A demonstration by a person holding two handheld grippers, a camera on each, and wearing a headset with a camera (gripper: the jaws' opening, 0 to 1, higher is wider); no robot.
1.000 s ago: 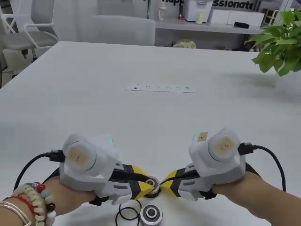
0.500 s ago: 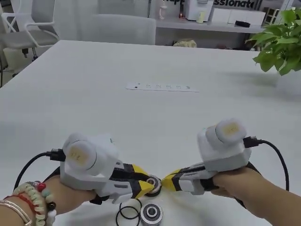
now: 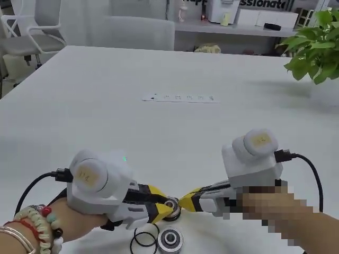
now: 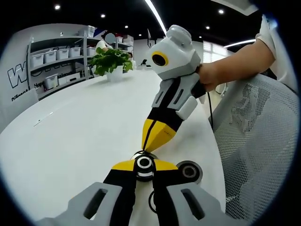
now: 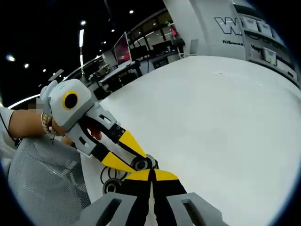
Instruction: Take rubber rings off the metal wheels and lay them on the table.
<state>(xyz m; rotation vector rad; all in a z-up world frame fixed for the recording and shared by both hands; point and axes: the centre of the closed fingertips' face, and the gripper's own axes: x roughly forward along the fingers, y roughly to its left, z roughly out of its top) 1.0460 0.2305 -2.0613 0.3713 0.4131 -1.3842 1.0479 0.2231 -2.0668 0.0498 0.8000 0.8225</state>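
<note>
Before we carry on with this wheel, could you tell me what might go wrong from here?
1. The left gripper clamps the held wheel by its sides alone; a pull from the right gripper, whose tips meet its edge, might twist it loose.
2. A dropped wheel could strike the loose rings and second wheel below, which lies near the edge of the table.

The white-and-black left gripper with yellow tips (image 3: 169, 207) lies low at near left, jaws clamped on a small metal wheel (image 4: 144, 163). The matching right gripper (image 3: 184, 201) points left from near right, jaws pressed together, tip meeting the left's. The left wrist (image 3: 38, 224) wears beaded bracelets.
</note>
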